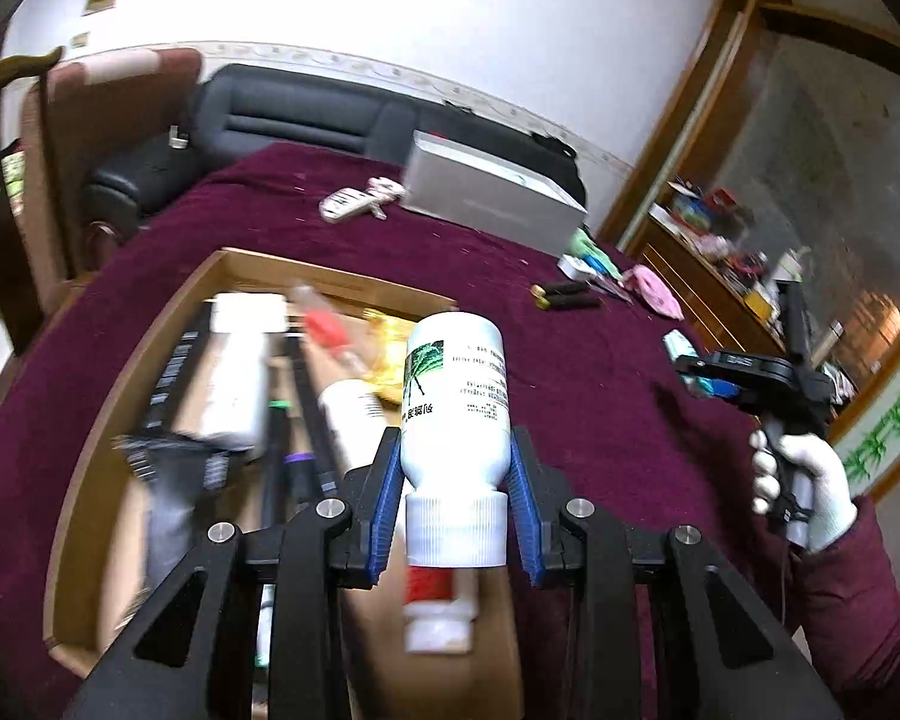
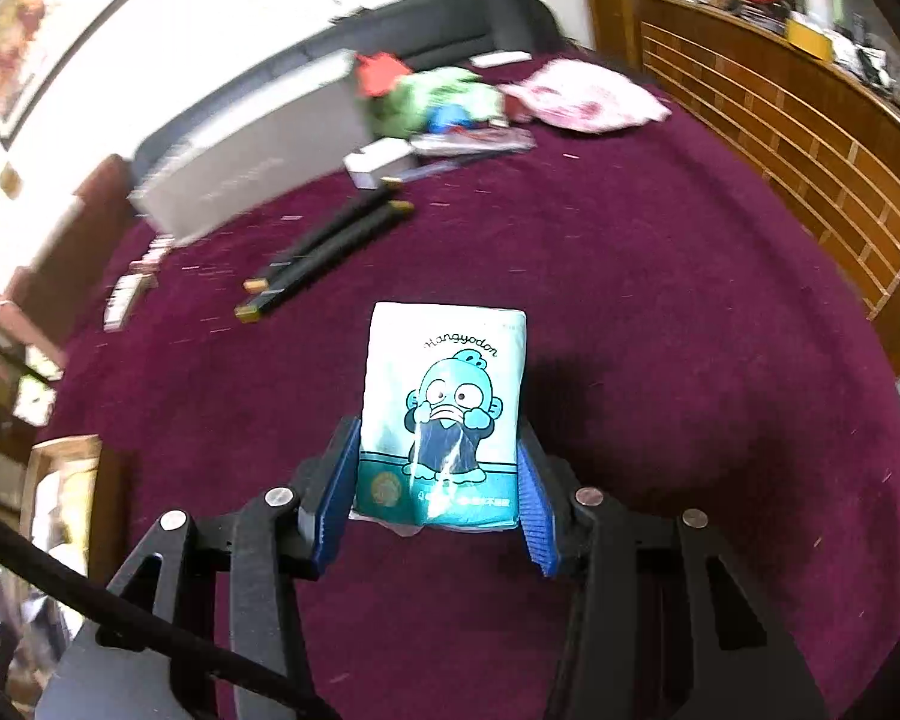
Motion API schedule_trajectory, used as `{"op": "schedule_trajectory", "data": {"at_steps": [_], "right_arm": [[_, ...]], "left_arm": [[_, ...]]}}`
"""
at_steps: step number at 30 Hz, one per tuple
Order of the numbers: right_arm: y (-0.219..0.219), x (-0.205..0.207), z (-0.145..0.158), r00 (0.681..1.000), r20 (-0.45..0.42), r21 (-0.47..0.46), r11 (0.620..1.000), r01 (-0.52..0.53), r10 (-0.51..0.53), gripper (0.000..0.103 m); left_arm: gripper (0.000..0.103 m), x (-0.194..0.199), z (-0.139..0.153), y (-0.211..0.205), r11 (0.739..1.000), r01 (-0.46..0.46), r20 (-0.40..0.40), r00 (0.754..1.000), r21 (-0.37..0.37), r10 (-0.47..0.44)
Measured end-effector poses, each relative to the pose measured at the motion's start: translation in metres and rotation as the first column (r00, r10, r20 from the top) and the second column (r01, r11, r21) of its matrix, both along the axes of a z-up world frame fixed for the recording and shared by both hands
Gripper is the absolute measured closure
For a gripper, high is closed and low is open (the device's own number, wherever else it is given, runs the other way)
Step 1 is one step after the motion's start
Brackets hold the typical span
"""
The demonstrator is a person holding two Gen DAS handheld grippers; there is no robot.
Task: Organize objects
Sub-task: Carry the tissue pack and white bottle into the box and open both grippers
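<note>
A wide desk (image 1: 570,312) under maroon cloth fills the room before me, with a dark sofa (image 1: 306,114) behind it. On it lies an open wooden drawer (image 1: 120,372), crowded with bottles and pens. My left tool (image 1: 457,492) is clamped on a white bottle (image 1: 459,384), cap toward me, held above the drawer's right side. My right tool (image 2: 441,480) has its pads against the sides of a tissue pack (image 2: 444,408), above bare cloth. The bottle is smooth and gripped near its shoulder, so I judge it could slip or swing if I tilt quickly. The soft pack may buckle and slide out if I squeeze too lightly.
</note>
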State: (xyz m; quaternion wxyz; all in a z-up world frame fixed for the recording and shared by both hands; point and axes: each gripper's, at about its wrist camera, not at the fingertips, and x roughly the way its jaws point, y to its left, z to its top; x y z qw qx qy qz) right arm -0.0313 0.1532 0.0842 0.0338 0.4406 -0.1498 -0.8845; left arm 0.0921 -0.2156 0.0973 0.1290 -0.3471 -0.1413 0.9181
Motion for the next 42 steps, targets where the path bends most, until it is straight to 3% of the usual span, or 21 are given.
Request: {"op": "schedule_trajectory", "data": {"at_steps": [9, 18, 29, 42], "right_arm": [[-0.103, 0.034, 0.037, 0.963, -0.078, -0.076, 0.962, -0.263, 0.257, 0.056], [-0.205, 0.052, 0.027, 0.893, -0.05, -0.087, 0.888, -0.451, 0.448, 0.056], [-0.281, 0.054, 0.0, 0.843, 0.014, 0.008, 0.843, -0.537, 0.537, 0.056], [-0.328, 0.039, -0.019, 0.834, 0.024, 0.22, 0.811, -0.542, 0.551, 0.056]], "left_arm": [[0.074, 0.018, 0.005, -0.039, 0.994, -0.107, -0.027, 0.994, -0.023, 0.107], [0.074, 0.016, -0.01, -0.055, 0.992, -0.118, -0.015, 0.993, -0.039, 0.117], [0.074, -0.016, -0.036, -0.07, 0.99, -0.128, 0.048, 0.99, -0.055, 0.13], [0.074, -0.035, -0.051, -0.07, 0.99, -0.109, 0.081, 0.99, -0.09, 0.116]]}}
